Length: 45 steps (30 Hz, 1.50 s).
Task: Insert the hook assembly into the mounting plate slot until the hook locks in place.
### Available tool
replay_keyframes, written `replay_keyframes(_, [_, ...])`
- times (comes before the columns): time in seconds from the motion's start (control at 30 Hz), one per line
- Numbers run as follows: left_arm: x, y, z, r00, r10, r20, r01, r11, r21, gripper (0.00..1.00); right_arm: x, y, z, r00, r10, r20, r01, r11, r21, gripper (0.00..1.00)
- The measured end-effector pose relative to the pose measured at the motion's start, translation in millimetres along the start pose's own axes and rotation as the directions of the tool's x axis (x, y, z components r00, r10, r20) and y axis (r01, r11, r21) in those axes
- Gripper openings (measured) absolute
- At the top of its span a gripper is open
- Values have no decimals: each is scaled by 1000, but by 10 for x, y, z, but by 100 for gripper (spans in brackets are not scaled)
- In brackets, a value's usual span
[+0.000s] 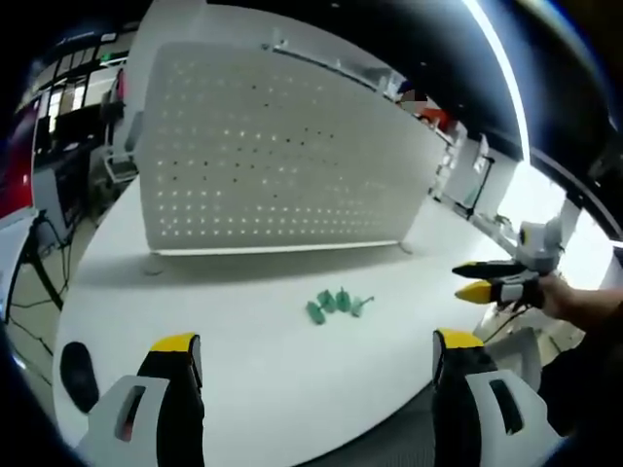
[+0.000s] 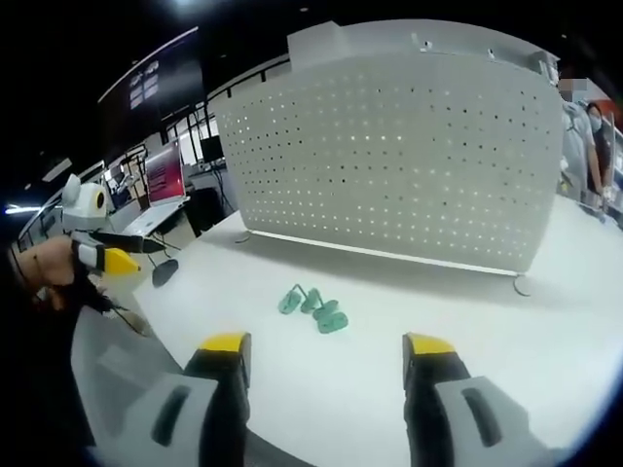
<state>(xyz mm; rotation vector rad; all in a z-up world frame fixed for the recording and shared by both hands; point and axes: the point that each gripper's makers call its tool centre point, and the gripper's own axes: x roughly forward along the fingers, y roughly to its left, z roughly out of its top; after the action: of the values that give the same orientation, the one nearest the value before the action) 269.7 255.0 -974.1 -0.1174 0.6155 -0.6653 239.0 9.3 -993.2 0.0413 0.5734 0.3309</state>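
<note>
In the left gripper view we see, far left on the white table [image 1: 243, 321], a small dark oval object [image 1: 78, 375] lying near the table's edge. Just right of it the left gripper [image 1: 318, 355] rises from the bottom, its two yellow-tipped jaws standing wide apart with nothing between them. Behind, an upright white perforated mounting plate [image 1: 282, 156] spans most of the table, standing on small feet. Between the jaws and the plate, near the middle of the table, lie the green hook pieces [image 1: 336, 304] in a small cluster, well apart from the plate and from both jaws. At the far right the right gripper [image 1: 477, 280] comes in, held by a hand [image 1: 574, 297]; its yellow and black tips lie close together, but we cannot tell whether they are fully closed.

In the right gripper view, the left gripper [image 2: 131, 251] shows at the far left, held by a hand [image 2: 49, 268], its tips pointing right over the table's edge; its jaw state is hard to read here. Right of it a dark oval object [image 2: 164, 272] rests on the table [image 2: 487, 331]. The right gripper [image 2: 326, 355] rises from the bottom with its yellow-tipped jaws open and empty. The green hook pieces [image 2: 316, 308] lie ahead of its left jaw, loose on the table, in front of the mounting plate [image 2: 399, 146]. At the far right edge a person [image 2: 592, 146] stands behind the plate.
</note>
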Motion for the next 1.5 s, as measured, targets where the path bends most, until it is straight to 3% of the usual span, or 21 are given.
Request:
replay_keyframes(0.43, [34,46,-85,1000,19,-25,-19,1000,-18,100,209,28,-49,999,37,-32,-38,999,-39,52])
replay_keyframes(0.77, [55,86,-99,999,27,-42,-27,999,-18,100,600,75,-12,991,110,-74,-117,988,-98,43])
replay_keyframes(1.13, [92,114,-83,998,29,-46,-30,999,-25,100,1098,200,-8,966,216,-145,-236,961,-143,39])
replay_keyframes(1.5, [63,213,-83,997,50,-56,-52,998,-36,99,1535,137,-52,936,264,-231,-309,933,-183,31])
